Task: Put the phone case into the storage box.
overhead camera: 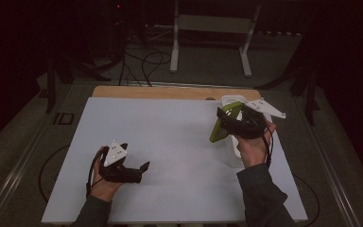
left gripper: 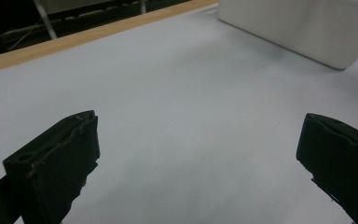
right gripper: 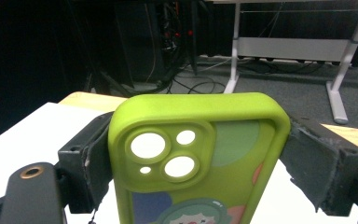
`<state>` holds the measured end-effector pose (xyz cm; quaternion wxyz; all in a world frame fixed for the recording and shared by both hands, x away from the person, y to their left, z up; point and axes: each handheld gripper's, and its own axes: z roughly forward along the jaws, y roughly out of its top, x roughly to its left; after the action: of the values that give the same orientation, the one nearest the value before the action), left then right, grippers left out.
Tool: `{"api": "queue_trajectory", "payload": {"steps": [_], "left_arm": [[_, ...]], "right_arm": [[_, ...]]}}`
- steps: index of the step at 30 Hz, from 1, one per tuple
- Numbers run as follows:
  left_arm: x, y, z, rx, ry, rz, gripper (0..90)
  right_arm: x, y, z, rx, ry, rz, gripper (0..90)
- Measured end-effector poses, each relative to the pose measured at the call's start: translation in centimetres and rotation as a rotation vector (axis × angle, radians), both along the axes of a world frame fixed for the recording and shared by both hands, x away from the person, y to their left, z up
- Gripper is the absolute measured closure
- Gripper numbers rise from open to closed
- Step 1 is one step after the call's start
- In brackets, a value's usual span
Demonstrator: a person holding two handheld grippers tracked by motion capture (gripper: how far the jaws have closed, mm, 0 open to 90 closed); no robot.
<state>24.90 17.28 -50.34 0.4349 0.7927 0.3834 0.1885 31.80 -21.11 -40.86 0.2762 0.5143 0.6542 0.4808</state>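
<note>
Green phone case (right gripper: 200,158) clamped by its two long edges between jaws of right gripper (overhead camera: 234,124), at right centre of high view, above white box (overhead camera: 234,156). Long axis steeply tilted, camera-cutout end up and toward top of frame. Left gripper (overhead camera: 134,171) at lower left, jaws spread wide, empty, over white table (overhead camera: 170,132).

Dark grey long sleeves (overhead camera: 263,198). Black two-jaw left gripper (overhead camera: 144,168) and right gripper (overhead camera: 222,116), each topped by a grey three-cornered plate (overhead camera: 116,152), trailing black cable (overhead camera: 92,165); worn, chipped pads (left gripper: 60,158).
</note>
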Motion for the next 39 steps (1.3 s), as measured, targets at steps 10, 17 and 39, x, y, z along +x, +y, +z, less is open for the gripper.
{"api": "queue_trajectory", "payload": {"steps": [10,17,39], "left_arm": [[-0.2,0.4,-0.2,0.013,-0.001,0.003,0.0],[-0.4,0.8,-0.3,0.007,-0.004,0.010,0.0],[-0.8,1.6,-0.7,0.016,-0.003,0.013,0.0]], "right_arm": [[0.4,-0.3,0.5,-0.010,-0.007,-0.015,16.2],[0.7,-0.4,0.6,-0.018,-0.007,-0.025,16.2],[1.5,-1.2,1.4,-0.031,-0.013,-0.062,16.2]]}}
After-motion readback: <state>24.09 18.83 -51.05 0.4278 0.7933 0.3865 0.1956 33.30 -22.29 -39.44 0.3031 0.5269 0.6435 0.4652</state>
